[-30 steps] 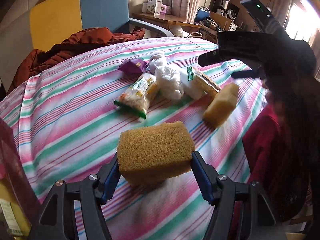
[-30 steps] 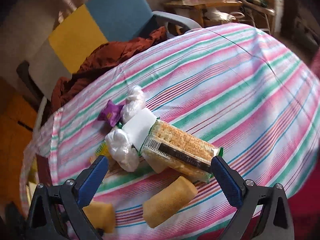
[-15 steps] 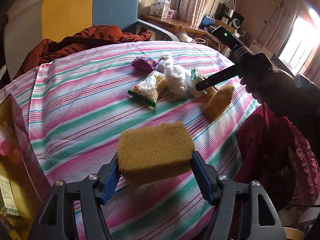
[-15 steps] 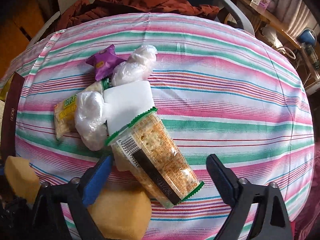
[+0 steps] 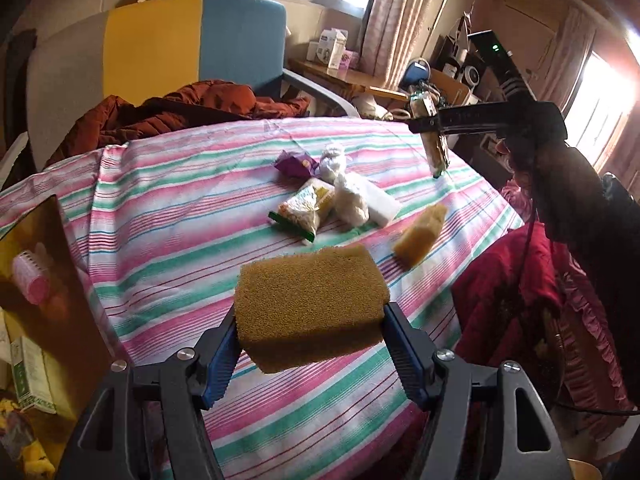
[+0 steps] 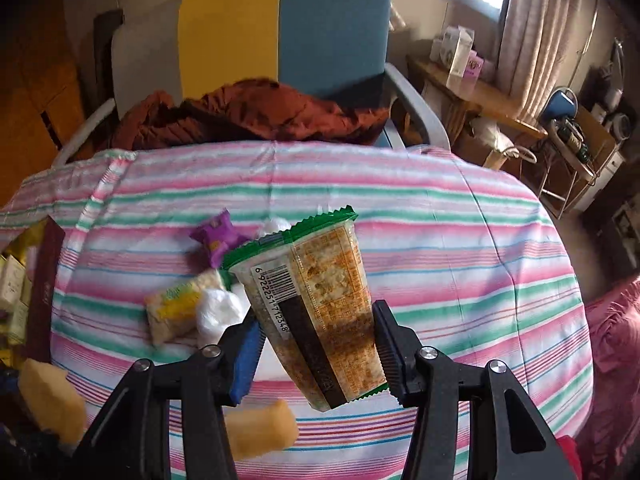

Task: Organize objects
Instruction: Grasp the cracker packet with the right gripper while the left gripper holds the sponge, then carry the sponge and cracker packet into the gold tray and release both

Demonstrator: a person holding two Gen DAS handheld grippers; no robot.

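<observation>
Gripping a brown sponge [image 5: 308, 308] at lower centre, the left gripper [image 5: 310, 354] hangs above the striped tablecloth [image 5: 180, 216]. The right gripper [image 6: 316, 344], jaws just closed, clamps a cracker packet [image 6: 316, 304] clear of the cloth. Behind it, mid-frame, lie a purple wrapper [image 6: 216, 236], snack bag [image 6: 172, 312], white bundle [image 6: 218, 310]; a second sponge [image 6: 260, 428] lies below.

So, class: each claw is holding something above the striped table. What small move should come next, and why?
Probably carry the sponge in the left claw towards the open box at the table's left edge. The right claw, whose jaws have just been closing, already has the cracker packet lifted clear of the pile, and the box already holds sorted things, so it looks like the place for them.
</observation>
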